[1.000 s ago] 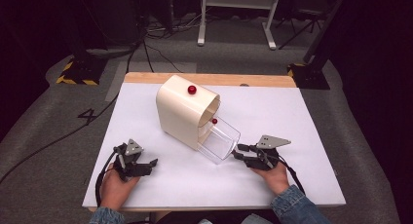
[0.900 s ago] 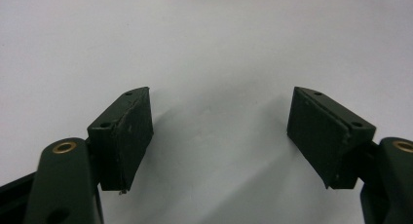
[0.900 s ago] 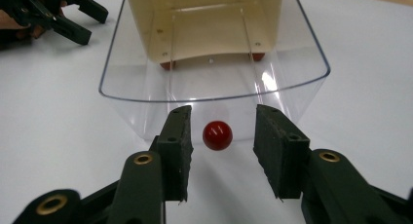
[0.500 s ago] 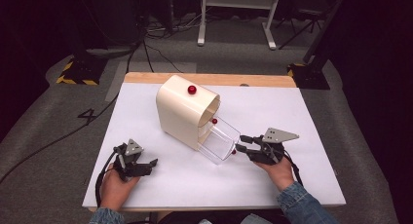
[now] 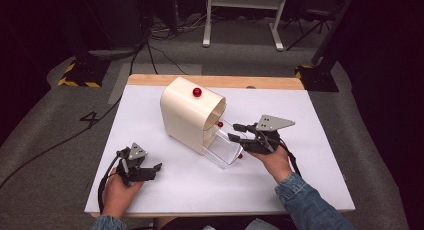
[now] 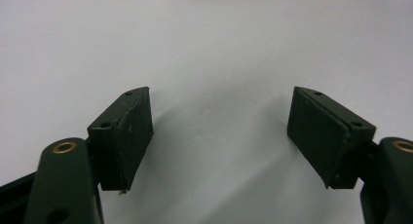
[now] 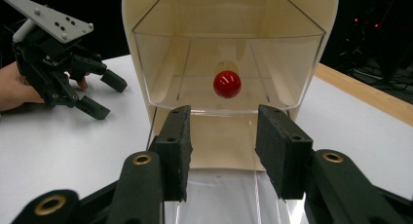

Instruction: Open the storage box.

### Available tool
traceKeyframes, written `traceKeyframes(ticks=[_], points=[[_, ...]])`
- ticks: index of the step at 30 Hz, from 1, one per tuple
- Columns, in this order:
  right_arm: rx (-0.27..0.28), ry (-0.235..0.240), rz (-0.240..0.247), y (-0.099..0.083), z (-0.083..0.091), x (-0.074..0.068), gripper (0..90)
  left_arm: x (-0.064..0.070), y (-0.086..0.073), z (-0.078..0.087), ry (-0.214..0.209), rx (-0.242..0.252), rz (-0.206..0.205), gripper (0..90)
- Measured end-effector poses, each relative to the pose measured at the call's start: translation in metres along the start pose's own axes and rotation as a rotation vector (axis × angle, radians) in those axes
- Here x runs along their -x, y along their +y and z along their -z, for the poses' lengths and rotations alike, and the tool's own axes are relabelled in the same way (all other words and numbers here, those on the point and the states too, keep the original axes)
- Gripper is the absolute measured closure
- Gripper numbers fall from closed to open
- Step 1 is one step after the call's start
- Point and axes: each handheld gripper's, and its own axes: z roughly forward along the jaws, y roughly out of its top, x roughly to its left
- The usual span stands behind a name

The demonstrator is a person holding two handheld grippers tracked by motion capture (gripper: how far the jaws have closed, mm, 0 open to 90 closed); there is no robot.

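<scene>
Cream arched plastic housing (image 5: 192, 117) stands mid-worktop, its clear plastic drawer (image 5: 223, 149) pulled out.
Right gripper (image 5: 239, 134) hovers at drawer front, fingers (image 7: 178, 148) spread, empty; left gripper (image 5: 150, 171) rests aside, fingers spread.

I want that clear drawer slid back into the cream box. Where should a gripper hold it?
Judging by its pose, take the clear drawer by the red knob on its front panel, coming from the open front where the right gripper is; the knob juts out, the panel is flat.
</scene>
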Motion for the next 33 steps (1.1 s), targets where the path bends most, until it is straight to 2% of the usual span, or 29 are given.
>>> traceKeyframes(ticks=[5,11,18,19,27,33], points=[[0.001,0.021,-0.025,0.005,-0.011,0.005,57.8,0.0,0.0,0.0,0.002,0.001,-0.002,25.1],[0.006,0.034,-0.011,0.008,-0.024,0.006,62.4,0.0,0.0,0.0,0.003,0.0,-0.004,25.1],[0.016,0.018,-0.01,0.009,-0.032,0.007,67.7,0.0,0.0,0.0,0.003,0.001,-0.003,25.1],[0.015,0.014,-0.011,0.009,-0.034,0.007,71.6,0.0,0.0,0.0,0.002,0.001,-0.002,25.1],[0.028,0.006,-0.001,0.008,-0.033,0.006,74.1,0.0,0.0,0.0,0.003,0.001,-0.003,25.1],[0.034,0.004,-0.007,0.006,-0.025,0.005,74.2,0.0,0.0,0.0,0.003,0.001,-0.003,25.1]])
